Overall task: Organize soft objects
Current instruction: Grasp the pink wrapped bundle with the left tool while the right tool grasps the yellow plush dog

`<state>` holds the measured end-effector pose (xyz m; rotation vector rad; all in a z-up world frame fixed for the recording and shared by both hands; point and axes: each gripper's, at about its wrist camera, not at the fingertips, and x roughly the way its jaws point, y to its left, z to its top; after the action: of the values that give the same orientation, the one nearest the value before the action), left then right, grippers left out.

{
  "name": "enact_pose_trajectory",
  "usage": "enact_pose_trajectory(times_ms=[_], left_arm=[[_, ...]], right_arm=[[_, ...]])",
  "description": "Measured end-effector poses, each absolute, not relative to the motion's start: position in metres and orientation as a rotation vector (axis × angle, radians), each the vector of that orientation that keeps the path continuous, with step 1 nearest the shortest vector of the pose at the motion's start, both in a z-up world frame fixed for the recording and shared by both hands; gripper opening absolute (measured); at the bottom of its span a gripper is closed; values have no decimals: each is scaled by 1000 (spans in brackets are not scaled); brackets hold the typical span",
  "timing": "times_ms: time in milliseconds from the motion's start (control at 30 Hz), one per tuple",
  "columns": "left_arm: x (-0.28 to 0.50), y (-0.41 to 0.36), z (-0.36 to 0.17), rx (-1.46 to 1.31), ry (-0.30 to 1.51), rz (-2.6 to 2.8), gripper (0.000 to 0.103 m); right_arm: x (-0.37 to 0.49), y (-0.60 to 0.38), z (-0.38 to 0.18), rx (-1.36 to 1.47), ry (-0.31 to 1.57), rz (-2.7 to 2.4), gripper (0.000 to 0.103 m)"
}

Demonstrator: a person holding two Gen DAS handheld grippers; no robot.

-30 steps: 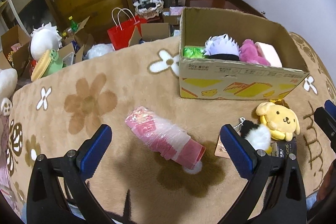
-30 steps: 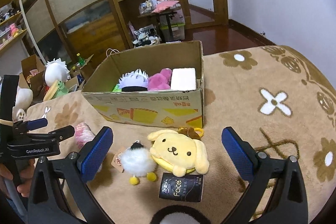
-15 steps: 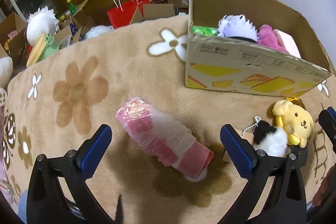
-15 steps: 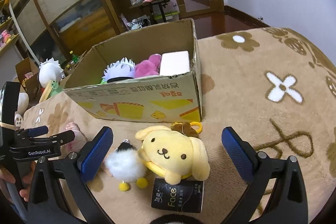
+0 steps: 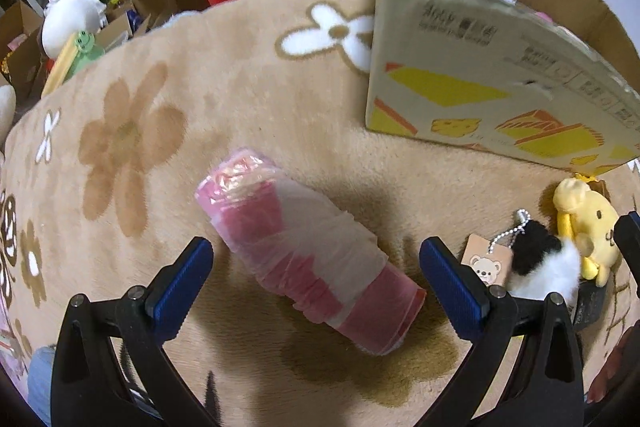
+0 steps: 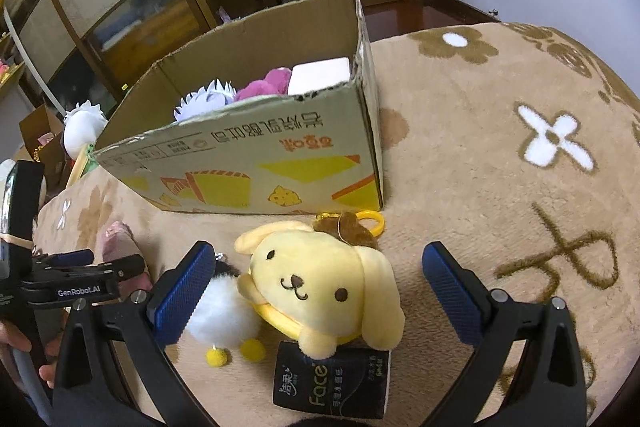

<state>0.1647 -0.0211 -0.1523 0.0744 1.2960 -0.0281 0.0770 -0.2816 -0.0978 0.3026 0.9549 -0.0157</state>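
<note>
The left tongs (image 5: 316,279) gape wide, holding nothing, straddling a crinkly pink plastic-wrapped roll (image 5: 308,247) lying slantwise on the plush tan flower-patterned blanket (image 5: 256,95); neither blue ribbed pad touches it. Bare blanket lies open to the left of the roll. Right of it sit a fluffy black-and-white pompom charm (image 6: 222,315) and a soft yellow dog plush (image 6: 324,287), whose lower edge rests on a black tissue packet (image 6: 332,383). The right tongs (image 6: 316,287) are also wide open and empty, framing the dog plush. Just behind stands an open corrugated cardboard box (image 6: 256,163) containing plush toys. Open blanket stretches away on the right.
</note>
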Motion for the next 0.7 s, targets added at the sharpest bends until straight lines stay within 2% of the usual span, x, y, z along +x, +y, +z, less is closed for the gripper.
enact_pose_trajectory(times_ms=[700], left_arm=[[168, -27, -179, 73, 1366, -40, 100]], right_arm=[[83, -279, -115, 321, 1016, -2, 103]])
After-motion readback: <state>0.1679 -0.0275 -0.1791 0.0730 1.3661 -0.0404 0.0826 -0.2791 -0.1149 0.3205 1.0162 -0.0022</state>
